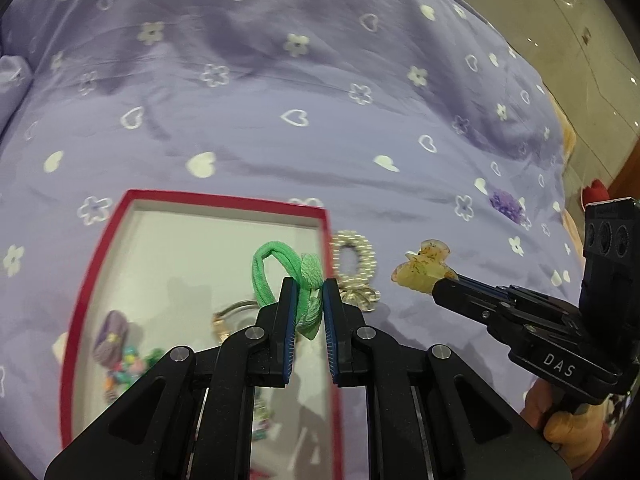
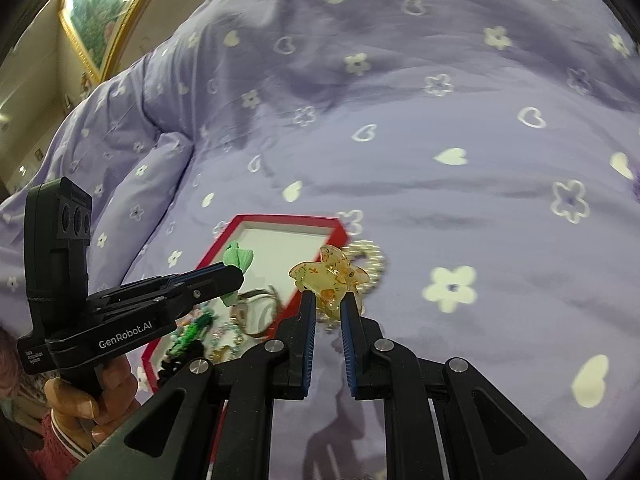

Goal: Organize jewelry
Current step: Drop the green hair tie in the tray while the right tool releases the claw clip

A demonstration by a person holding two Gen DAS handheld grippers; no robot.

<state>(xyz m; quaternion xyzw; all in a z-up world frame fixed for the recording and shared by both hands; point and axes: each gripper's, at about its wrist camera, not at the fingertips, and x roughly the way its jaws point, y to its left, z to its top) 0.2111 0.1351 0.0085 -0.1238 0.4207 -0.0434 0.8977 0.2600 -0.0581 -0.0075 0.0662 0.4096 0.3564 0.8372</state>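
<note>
Up close, translucent yellow butterfly clip (image 2: 329,276), gold-flecked, beside green hair tie (image 1: 280,276).

Green hair tie (image 1: 276,276), amber clip (image 2: 330,280), red-rimmed box (image 1: 224,199), lilac flowered bedspread (image 1: 320,100).

the lilac flower-and-heart printed bedspread (image 1: 280,128) lies open beyond the red-rimmed white-lined cardboard box (image 1: 224,204). a pearl bead hair ring (image 1: 354,258) sits just beside the box's right rim, narrowing that side.
</note>
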